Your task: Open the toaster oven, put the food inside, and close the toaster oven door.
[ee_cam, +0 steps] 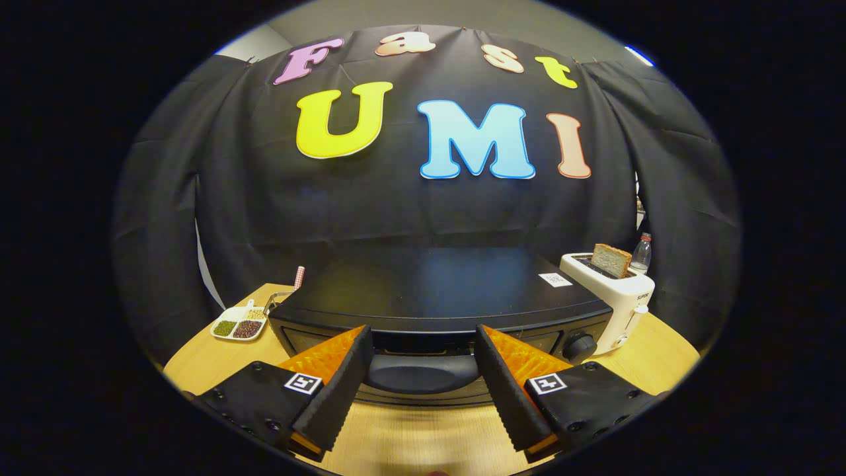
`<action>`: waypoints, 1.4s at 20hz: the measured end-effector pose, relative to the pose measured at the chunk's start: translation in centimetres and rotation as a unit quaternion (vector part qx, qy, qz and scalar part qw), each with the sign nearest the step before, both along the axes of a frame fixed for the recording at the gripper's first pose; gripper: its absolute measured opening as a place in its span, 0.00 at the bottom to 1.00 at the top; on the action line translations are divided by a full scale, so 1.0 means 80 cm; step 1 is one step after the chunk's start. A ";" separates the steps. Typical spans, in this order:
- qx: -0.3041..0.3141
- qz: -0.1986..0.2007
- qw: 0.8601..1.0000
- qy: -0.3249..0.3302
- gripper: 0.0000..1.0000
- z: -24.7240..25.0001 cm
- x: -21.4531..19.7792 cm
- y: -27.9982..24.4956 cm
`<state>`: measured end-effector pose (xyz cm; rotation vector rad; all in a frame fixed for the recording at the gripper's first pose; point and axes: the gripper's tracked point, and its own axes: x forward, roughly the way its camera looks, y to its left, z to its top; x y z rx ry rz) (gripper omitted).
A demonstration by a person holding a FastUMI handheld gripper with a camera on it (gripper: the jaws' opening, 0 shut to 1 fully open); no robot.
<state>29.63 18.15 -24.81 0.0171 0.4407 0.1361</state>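
Gripper view: tool wide open, holding nothing, fingers either side of the toaster oven door handle, not touching; oven on worktop, door shut; pop-up toaster with bread slice beside it
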 end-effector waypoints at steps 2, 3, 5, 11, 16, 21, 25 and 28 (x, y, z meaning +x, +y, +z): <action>-0.003 0.001 1.000 -0.007 0.98 0.000 -0.009 0.000; -0.005 0.002 1.000 -0.007 0.98 0.000 -0.014 0.000; -0.007 0.001 1.000 -0.012 0.98 -0.003 -0.028 -0.001; -0.001 0.007 1.000 -0.016 0.99 -0.013 -0.069 -0.005; 0.007 0.005 1.000 0.010 0.98 -0.037 -0.111 -0.012; -0.016 0.003 0.999 0.038 0.96 -0.058 -0.140 -0.014; -0.032 0.009 0.997 0.065 0.96 -0.079 -0.160 -0.014; -0.032 0.015 0.994 0.105 0.98 -0.105 -0.180 -0.013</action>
